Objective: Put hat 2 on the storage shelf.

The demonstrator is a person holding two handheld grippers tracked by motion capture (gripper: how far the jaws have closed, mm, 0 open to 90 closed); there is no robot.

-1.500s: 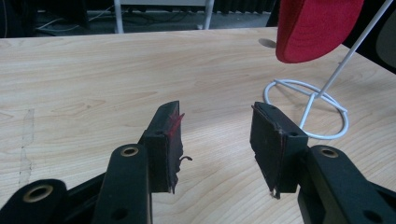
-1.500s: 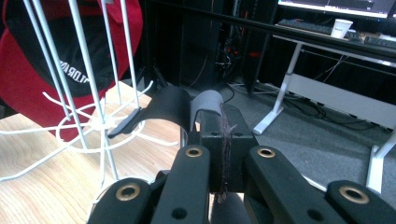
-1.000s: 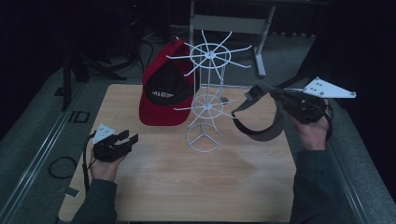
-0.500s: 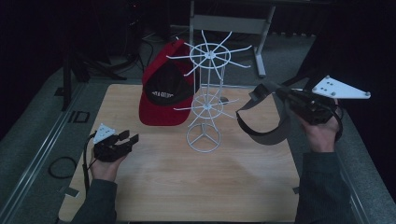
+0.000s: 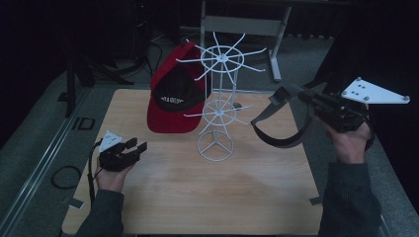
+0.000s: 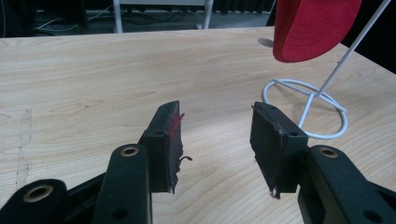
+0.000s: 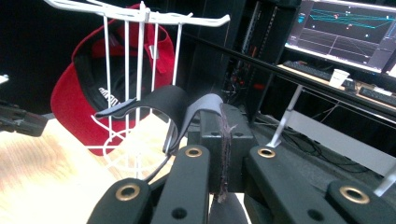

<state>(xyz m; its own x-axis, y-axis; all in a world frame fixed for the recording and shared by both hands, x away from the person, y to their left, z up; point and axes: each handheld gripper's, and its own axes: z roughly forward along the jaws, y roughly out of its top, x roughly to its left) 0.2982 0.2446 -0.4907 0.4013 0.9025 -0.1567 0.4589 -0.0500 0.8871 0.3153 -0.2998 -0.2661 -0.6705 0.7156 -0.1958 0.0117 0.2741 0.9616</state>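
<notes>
While hidden overhead, right tool [image 7: 223,154] pinches visor [image 7: 159,105].

White lettering on red cap [image 5: 173,101] (too small, unreadable); nothing else legible.

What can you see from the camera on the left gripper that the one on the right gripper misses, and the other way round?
The left gripper view has the left gripper with its jaws apart and nothing between them, low over the wooden table, and the rack's ring base. The right gripper view has the right gripper shut on a dark visor, the rack's top spokes and a lit monitor behind. Both share the red cap hanging on the white wire rack.
</notes>
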